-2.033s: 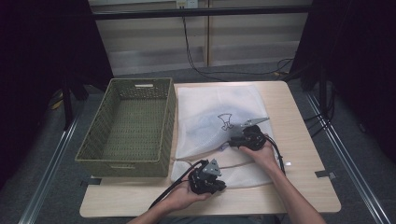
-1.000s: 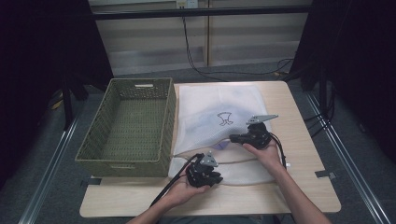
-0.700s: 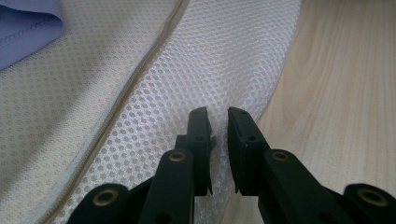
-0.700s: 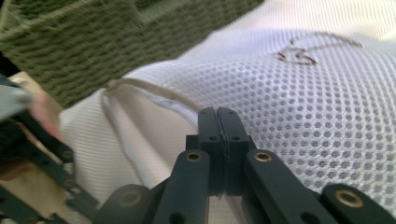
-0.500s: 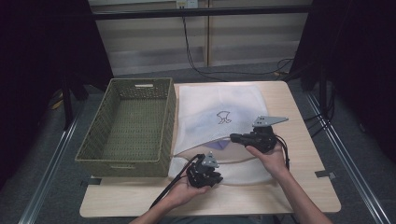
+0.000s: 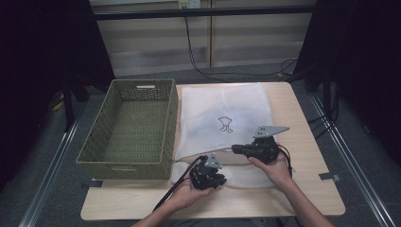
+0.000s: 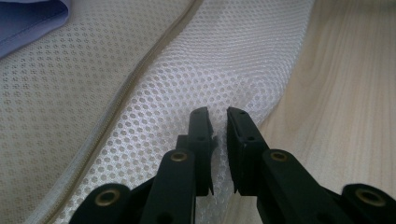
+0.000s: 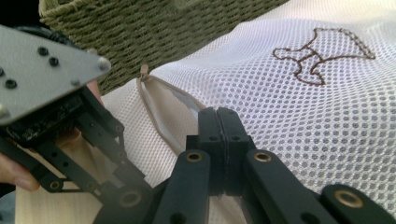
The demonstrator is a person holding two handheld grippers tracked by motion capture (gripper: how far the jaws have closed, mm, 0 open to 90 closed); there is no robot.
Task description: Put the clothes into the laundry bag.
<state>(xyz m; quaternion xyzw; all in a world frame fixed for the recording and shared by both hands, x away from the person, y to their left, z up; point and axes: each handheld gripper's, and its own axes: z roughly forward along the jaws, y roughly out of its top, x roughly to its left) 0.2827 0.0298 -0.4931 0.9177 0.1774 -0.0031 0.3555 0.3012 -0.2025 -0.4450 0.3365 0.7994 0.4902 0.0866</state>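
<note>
A white mesh laundry bag (image 6: 222, 104) with a brown embroidered mark (image 6: 224, 124) lies flat on the wooden table (image 6: 302, 189). My left gripper (image 6: 215, 179) sits at the bag's near edge. Its jaws (image 7: 219, 119) pinch a fold of the mesh (image 7: 154, 93) beside the beige zipper (image 7: 121, 98). My right gripper (image 6: 234, 149) points left and is shut on the bag's upper layer (image 8: 303, 107), held a little above the table. The zipper mouth (image 8: 159, 107) gapes between the two grippers. A pale blue cloth (image 7: 28, 18) shows through the mesh.
An olive woven basket (image 6: 132, 127) stands left of the bag, its wall (image 8: 154, 32) close behind the zipper end. Bare table runs along the right edge (image 6: 307, 142) and the front edge. Cables trail from both grippers.
My right gripper has risen and drifted slightly right with the mesh in its jaws, its grey plate now turned up. The left gripper has stayed where it was.
</note>
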